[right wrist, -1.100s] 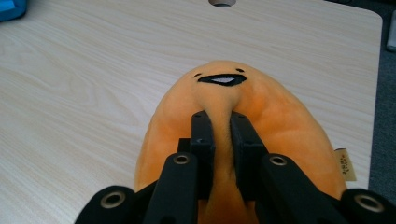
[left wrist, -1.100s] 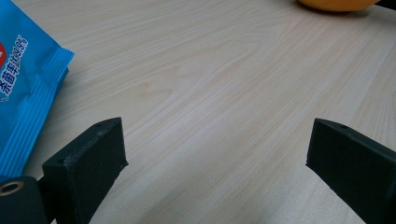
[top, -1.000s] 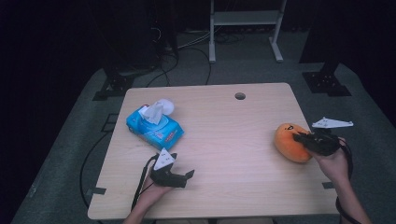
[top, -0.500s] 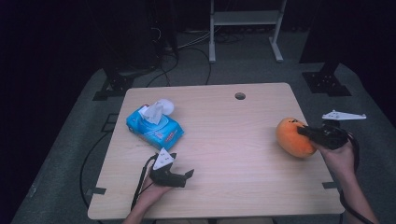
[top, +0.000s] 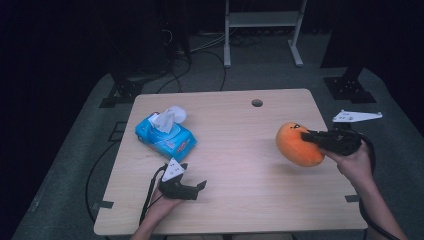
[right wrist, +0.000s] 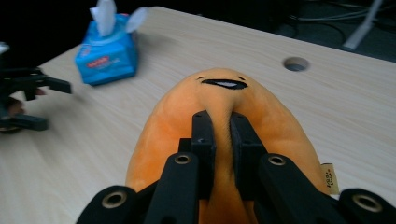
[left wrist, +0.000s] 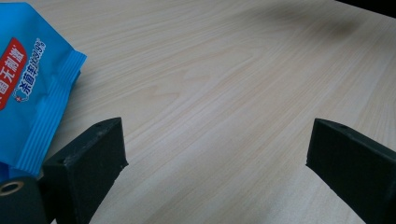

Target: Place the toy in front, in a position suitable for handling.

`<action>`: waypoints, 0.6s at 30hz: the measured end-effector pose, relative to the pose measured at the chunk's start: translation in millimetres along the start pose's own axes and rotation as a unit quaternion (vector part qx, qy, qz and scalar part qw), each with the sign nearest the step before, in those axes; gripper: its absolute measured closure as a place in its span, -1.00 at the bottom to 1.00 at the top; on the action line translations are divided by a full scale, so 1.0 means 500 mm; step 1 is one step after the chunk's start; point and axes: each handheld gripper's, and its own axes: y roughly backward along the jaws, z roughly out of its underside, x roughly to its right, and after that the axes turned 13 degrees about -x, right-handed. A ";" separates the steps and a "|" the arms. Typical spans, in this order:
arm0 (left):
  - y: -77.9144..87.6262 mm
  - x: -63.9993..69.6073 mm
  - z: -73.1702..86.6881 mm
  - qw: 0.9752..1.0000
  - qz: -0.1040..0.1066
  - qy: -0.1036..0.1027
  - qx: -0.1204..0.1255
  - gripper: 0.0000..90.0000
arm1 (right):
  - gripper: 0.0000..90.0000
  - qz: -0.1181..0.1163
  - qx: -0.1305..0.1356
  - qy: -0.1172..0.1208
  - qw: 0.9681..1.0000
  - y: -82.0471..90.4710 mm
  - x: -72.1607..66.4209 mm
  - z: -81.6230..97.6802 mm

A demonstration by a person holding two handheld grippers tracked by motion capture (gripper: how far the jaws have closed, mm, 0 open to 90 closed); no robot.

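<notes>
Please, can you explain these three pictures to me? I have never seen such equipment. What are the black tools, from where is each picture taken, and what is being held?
A person sits at a wooden table and holds a two-jaw hand tool, called a gripper, in each hand. The high view comes from a fixed camera above the table. The other two pictures come from small cameras riding on the grippers, looking along their black jaws.

The left gripper rests low near the table's front edge, with its jaws wide open and nothing between them. Beside it lies a blue tissue pack with a white tissue sticking out.

The right gripper is shut on an orange plush toy with a small stitched face, pinching a fold of its fabric. The toy looks lifted slightly off the table.
</notes>
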 end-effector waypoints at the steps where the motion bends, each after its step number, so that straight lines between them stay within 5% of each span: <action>1: 0.001 -0.001 0.000 1.000 -0.001 -0.001 0.000 -0.92 | 0.82 -0.008 0.000 0.004 1.000 -0.003 -0.009 -0.006; 9: 0.009 -0.005 0.000 1.000 -0.004 0.001 0.000 -0.92 | 0.82 -0.056 -0.005 0.052 0.997 -0.038 -0.072 -0.048; 18: 0.027 -0.020 0.001 1.000 -0.017 0.012 0.003 -0.92 | 0.82 -0.117 -0.021 0.105 0.987 -0.108 -0.152 -0.082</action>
